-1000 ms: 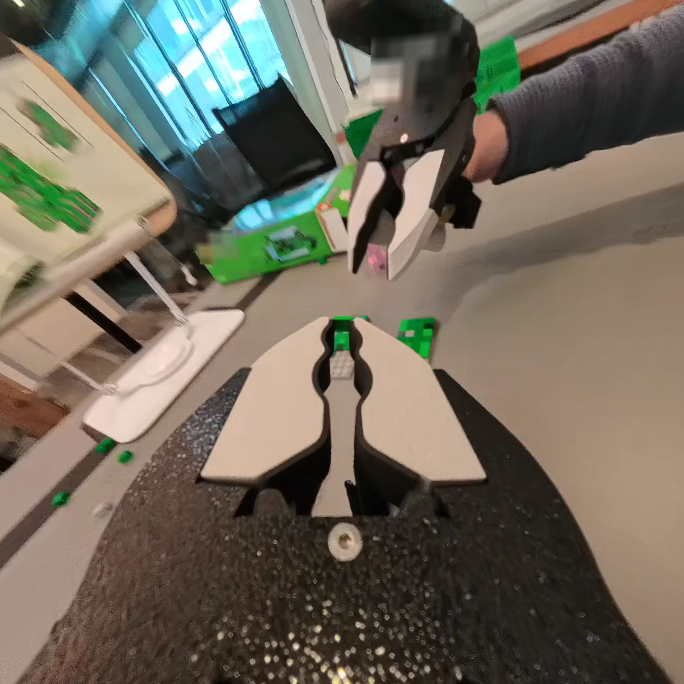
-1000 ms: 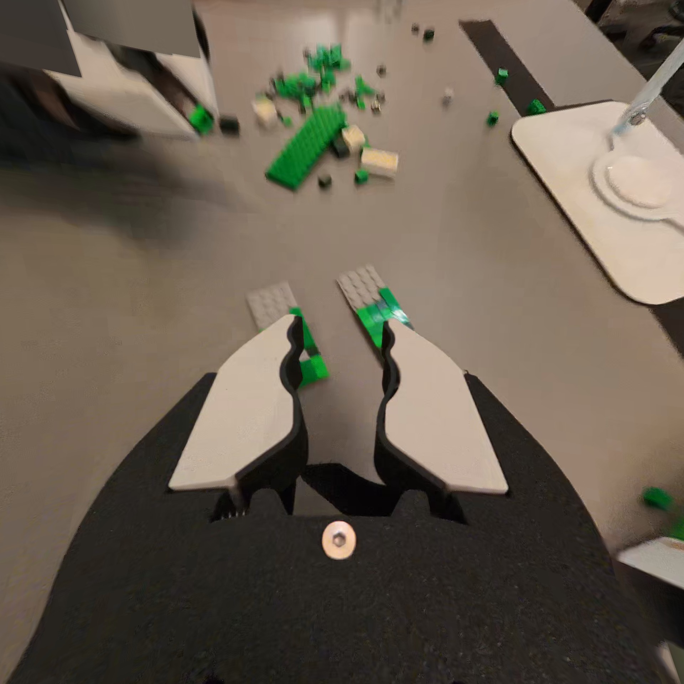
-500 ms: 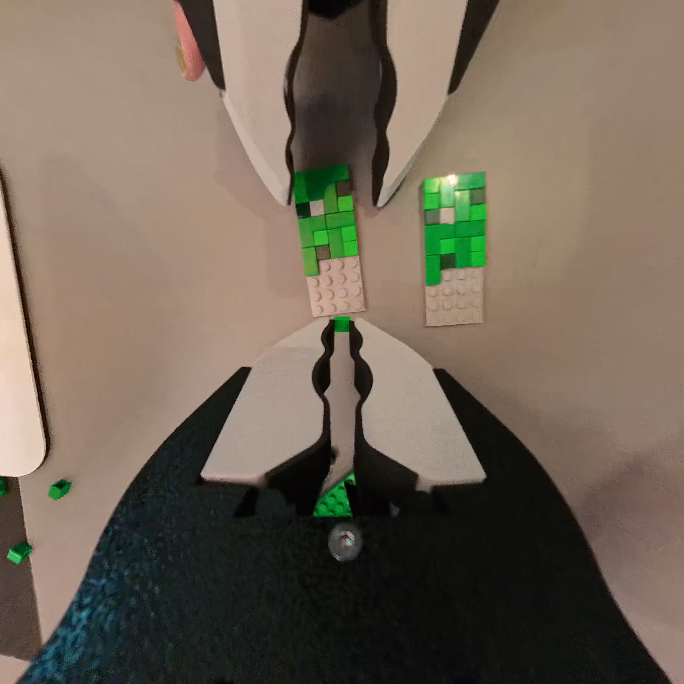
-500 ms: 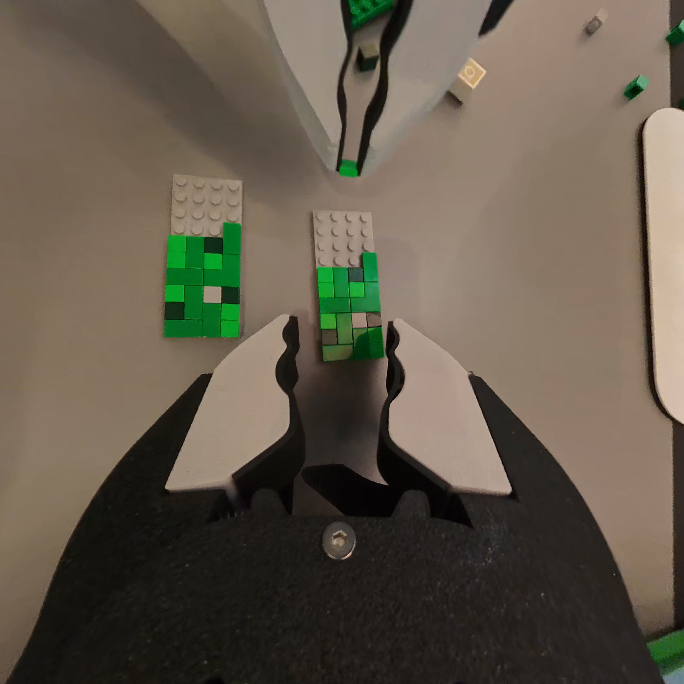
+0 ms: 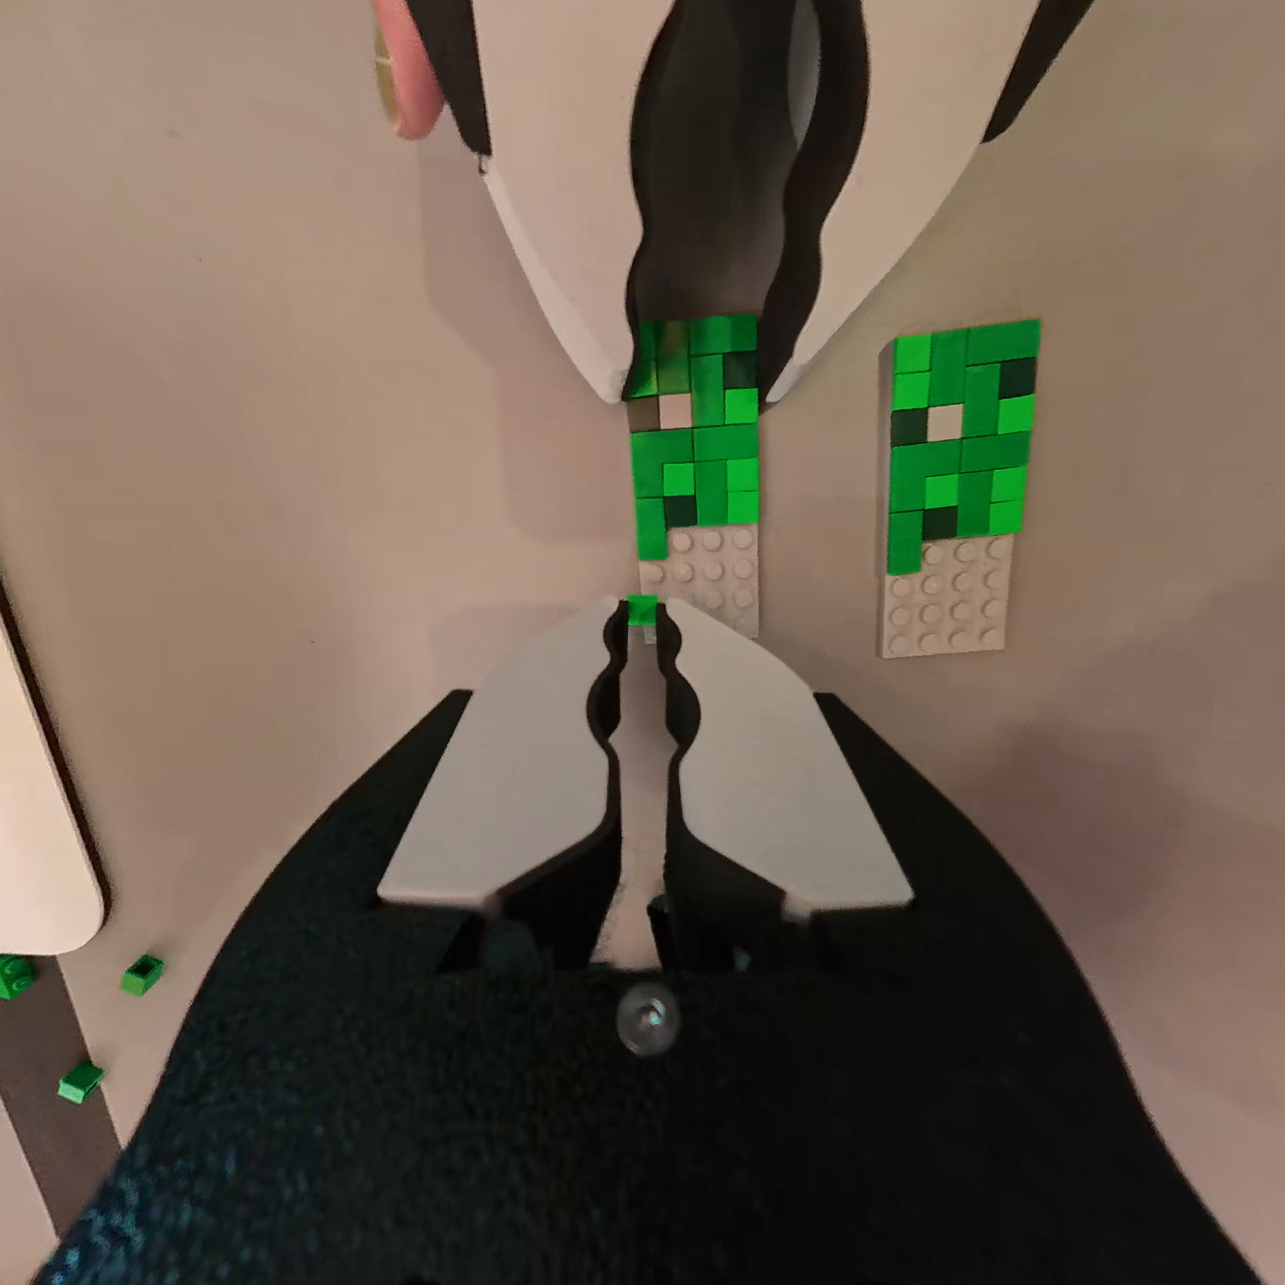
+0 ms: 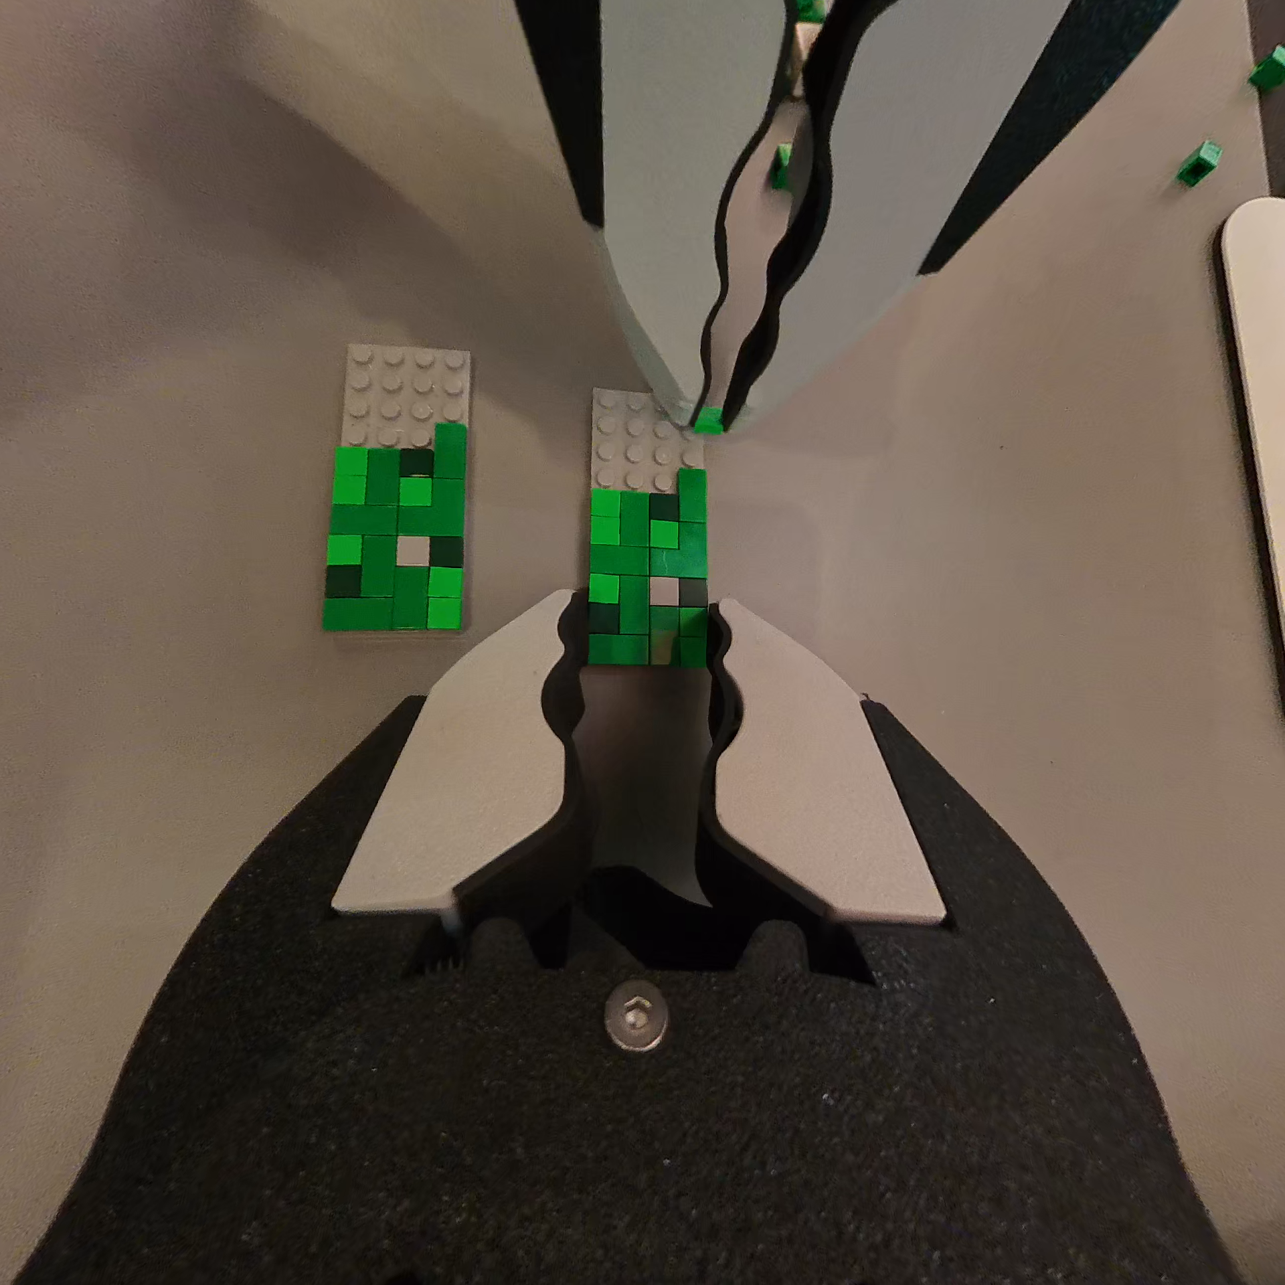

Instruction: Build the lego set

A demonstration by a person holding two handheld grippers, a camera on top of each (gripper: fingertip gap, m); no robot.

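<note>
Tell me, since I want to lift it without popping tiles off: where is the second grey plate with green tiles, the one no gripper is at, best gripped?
Probably across its two long edges, coming from straight above. The free plate lies flat on the table; it is narrow and its sides are clear.

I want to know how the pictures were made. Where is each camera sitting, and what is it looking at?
Left wrist view: sits on the left claw, looking down along its fingers at the table; that claw pinches a small green tile beside the gray plate with green tiles.
Right wrist view: sits on the right claw, looking down from the opposite side; its fingers straddle that plate's green end.
Shared: both plates, the second plate included, and each view shows the other claw.
</note>
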